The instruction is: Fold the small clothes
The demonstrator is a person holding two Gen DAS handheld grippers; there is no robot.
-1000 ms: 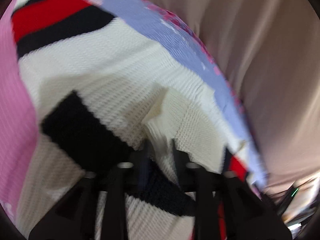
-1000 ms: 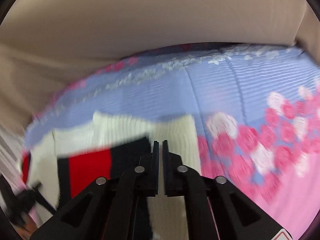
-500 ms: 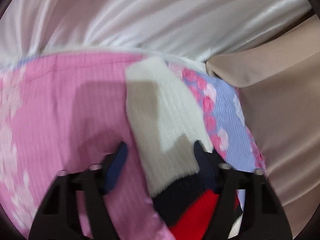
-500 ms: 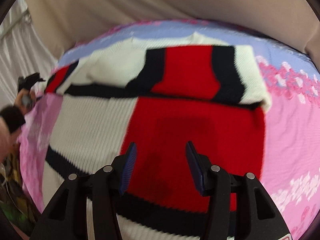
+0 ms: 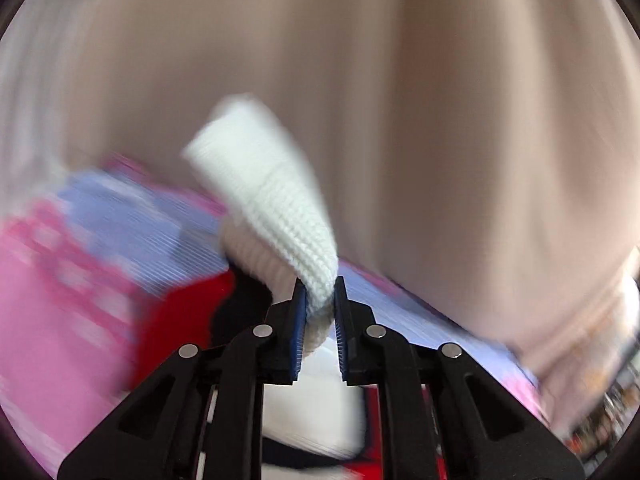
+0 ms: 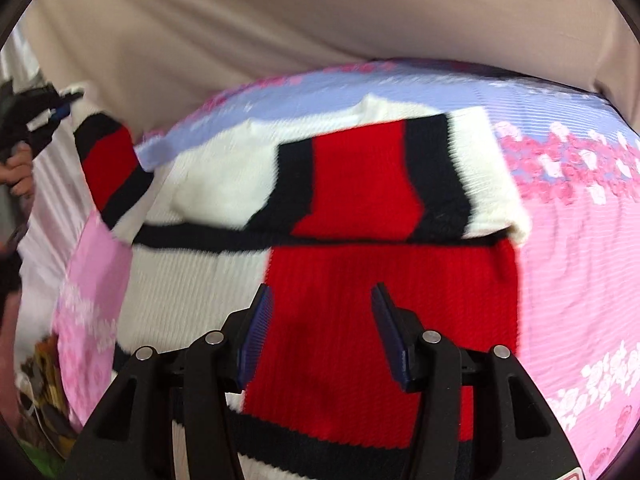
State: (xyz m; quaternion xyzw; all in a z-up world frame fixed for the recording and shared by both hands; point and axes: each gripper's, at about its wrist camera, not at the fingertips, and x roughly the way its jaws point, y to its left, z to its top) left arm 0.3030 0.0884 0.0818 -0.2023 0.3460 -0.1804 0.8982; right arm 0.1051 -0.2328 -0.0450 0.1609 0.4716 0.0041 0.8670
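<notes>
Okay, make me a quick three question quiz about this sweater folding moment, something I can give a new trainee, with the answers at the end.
1. True or false: the left claw is shut on the white cuff of the sweater.
2. Which claw hangs open above the sweater's red panel: A) left, B) right, C) both?
3. Fill in: the sweater lies on a pink and blue floral ______.

Key: 1 true; 2 B; 3 bedsheet.
</notes>
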